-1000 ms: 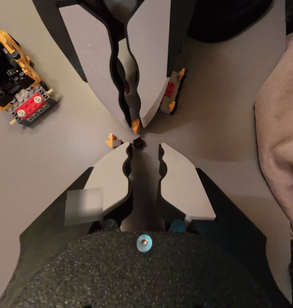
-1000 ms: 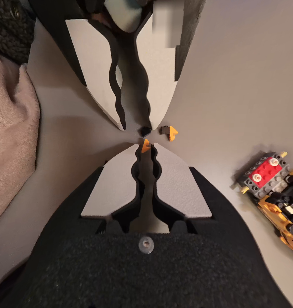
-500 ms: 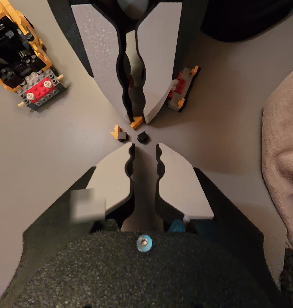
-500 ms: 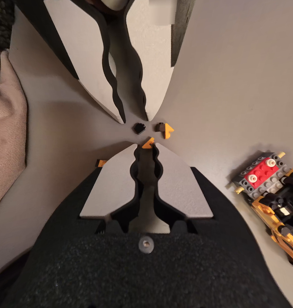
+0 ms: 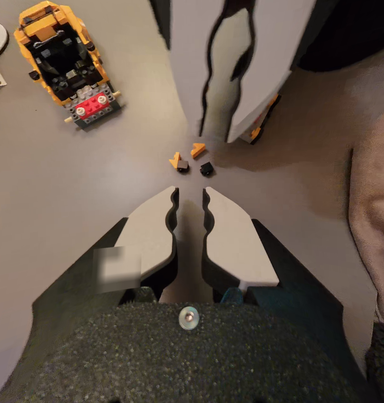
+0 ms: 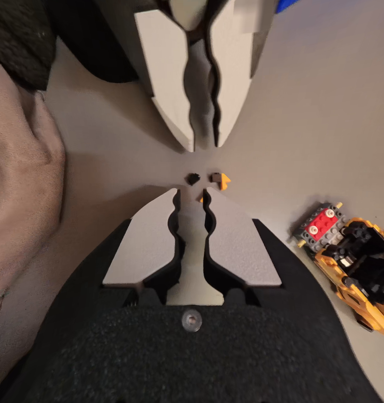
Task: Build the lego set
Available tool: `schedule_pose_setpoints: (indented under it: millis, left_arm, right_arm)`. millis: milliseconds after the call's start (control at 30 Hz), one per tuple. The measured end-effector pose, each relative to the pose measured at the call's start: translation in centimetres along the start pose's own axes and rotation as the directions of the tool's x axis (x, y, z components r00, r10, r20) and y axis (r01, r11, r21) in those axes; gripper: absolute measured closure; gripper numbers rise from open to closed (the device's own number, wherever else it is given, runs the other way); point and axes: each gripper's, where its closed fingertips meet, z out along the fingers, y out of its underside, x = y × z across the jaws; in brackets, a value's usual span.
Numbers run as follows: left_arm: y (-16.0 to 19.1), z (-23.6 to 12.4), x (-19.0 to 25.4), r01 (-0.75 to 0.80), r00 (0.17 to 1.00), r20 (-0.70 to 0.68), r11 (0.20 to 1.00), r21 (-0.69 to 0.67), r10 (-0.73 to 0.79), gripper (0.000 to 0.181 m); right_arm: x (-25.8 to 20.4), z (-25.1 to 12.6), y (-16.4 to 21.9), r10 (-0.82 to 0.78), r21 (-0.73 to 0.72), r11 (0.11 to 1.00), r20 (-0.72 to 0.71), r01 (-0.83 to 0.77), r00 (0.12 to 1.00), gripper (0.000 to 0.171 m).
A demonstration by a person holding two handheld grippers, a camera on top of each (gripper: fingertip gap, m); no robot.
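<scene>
No readable writing shows. A half-built yellow-and-black lego car (image 5: 64,63) with a red brick at one end sits on the grey counter (image 5: 55,185). Three tiny loose pieces (image 5: 192,162) lie between the left gripper (image 5: 190,189) and right gripper (image 6: 191,190), both with jaws parted and empty.

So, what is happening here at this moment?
A person holds two tongs over a grey table, building a lego set. Both the left tongs and the right tongs are open and hold nothing. Between them lie three loose pieces: an orange piece, an orange-and-brown piece and a black piece. The half-built yellow car stands apart, untouched, and a small grey sub-assembly sits partly hidden behind the right tongs.
</scene>
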Motion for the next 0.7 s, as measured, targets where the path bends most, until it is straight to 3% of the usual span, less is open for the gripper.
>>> schedule_pose_setpoints:
  millis: [133, 300, 467, 567, 633, 700]
  left_arm:
    - [-0.2, -0.7, -0.3, 0.031, 0.999, -0.024, 0.998, 0.051, -0.029, 0.162]
    - [-0.5, -1.2, -0.1, 0.027, 0.999, -0.037, 0.995, 0.093, -0.023, 0.162]
    - [-0.9, -1.7, 0.0, 0.038, 0.998, -0.053, 0.989, 0.146, -0.030, 0.164]
    - [-1.4, -2.2, 0.6, 0.011, 0.996, -0.085, 0.981, 0.193, 0.006, 0.164]
    - [-2.1, -2.9, 1.2, -0.025, 0.993, -0.103, 0.966, 0.257, 0.053, 0.163]
    - [-3.3, -3.9, 1.9, -0.051, 0.989, -0.114, 0.935, 0.350, 0.097, 0.162]
  right_arm:
    - [-0.1, 0.6, -0.1, -0.138, -0.029, 0.990, -0.071, 0.137, 0.988, 0.152]
    - [0.1, 2.1, 0.0, -0.234, -0.108, 0.966, 0.012, 0.234, 0.972, 0.152]
    - [0.0, 3.0, 0.4, -0.189, -0.141, 0.970, 0.069, 0.197, 0.980, 0.161]
    - [-0.2, 2.1, -0.8, -0.114, -0.019, 0.993, 0.063, 0.116, 0.991, 0.162]
    - [-0.5, 0.7, -2.6, -0.007, 0.145, 0.989, 0.086, -0.006, 0.996, 0.162]
    - [-1.0, -1.6, -4.7, 0.098, 0.337, 0.928, 0.183, -0.156, 0.978, 0.162]
